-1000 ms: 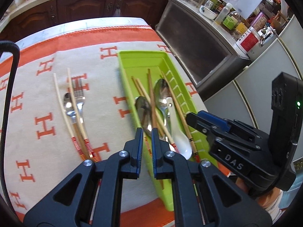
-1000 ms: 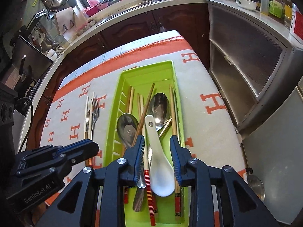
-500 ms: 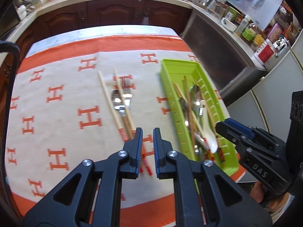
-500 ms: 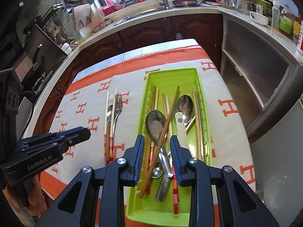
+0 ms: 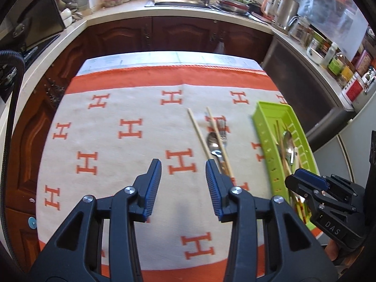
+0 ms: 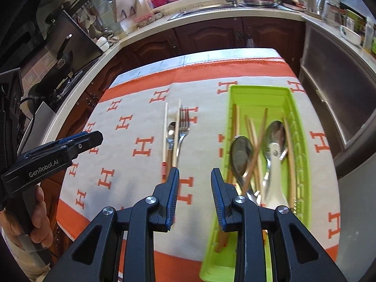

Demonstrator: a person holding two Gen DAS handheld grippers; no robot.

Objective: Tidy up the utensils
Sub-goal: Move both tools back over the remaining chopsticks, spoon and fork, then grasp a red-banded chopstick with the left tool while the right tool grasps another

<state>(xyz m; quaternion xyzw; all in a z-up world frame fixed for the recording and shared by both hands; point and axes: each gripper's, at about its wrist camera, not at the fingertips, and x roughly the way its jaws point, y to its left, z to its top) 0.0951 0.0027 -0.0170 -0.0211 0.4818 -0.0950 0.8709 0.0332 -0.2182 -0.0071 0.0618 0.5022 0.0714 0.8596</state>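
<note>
Green plastic marks the tray point(image 6: 303, 155), which sits lengthwise on the right part of the cloth point(image 5: 131, 108), a cream spread with orange letters and an orange border. In the tray lie two metal spoons point(image 6: 242, 157), a white spoon point(image 6: 275, 183) and several chopsticks point(image 6: 255, 145), crossed over one another in a loose heap.

To the left of the tray, well clear of it, a small group rests straight on the cloth: a fork point(image 6: 184, 127), a spoon point(image 6: 171, 131) and two pale chopsticks point(image 5: 199, 131) with red-striped ends, all roughly parallel and touching or nearly so.

My left gripper point(image 5: 183, 181) hangs over bare cloth, just left of that group. Its jaws have just been opening, and now they stand apart with nothing between them but the orange letter below. Its right finger point(image 5: 215, 183) overlaps the near ends of the chopsticks in the left view; I cannot tell whether it touches them.

My right gripper point(image 6: 194, 188) hovers over the strip of cloth between the loose group and the tray. Its jaws are parted and empty. Its right finger point(image 6: 218, 192) sits in front of the tray's near left wall.

A hand point(image 6: 35, 221) grips the left tool's handle at the table's near edge.
</note>
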